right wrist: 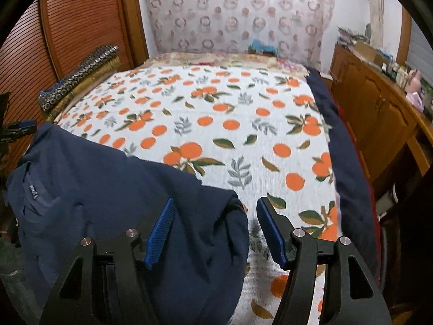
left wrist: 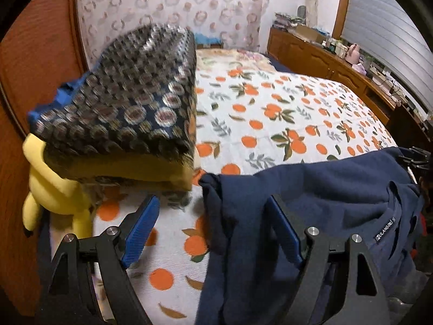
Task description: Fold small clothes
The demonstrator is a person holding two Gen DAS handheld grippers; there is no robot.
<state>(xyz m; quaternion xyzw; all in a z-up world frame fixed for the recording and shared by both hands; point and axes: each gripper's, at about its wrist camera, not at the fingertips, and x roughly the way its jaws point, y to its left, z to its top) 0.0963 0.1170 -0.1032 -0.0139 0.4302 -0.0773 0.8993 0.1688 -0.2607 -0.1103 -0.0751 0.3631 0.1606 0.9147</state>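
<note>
While both the left gripper (left wrist: pixel 216 233) and right gripper (right wrist: pixel 215 230) gape unclenched, the navy shirt (left wrist: pixel 338 189) label reads "ULANGOLI".

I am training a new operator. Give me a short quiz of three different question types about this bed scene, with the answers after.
1. True or false: the left gripper and the right gripper both stand open.
2. Multiple choice: what lies in front of both grippers on the orange-print bedspread? A) a red towel B) a navy blue garment C) a white sock
3. Fill the gap: in the left wrist view, the folded dark patterned cloth lies on top of a ____ folded cloth.

Key:
1. True; the blue fingers are spread apart in both views.
2. B
3. yellow
</note>
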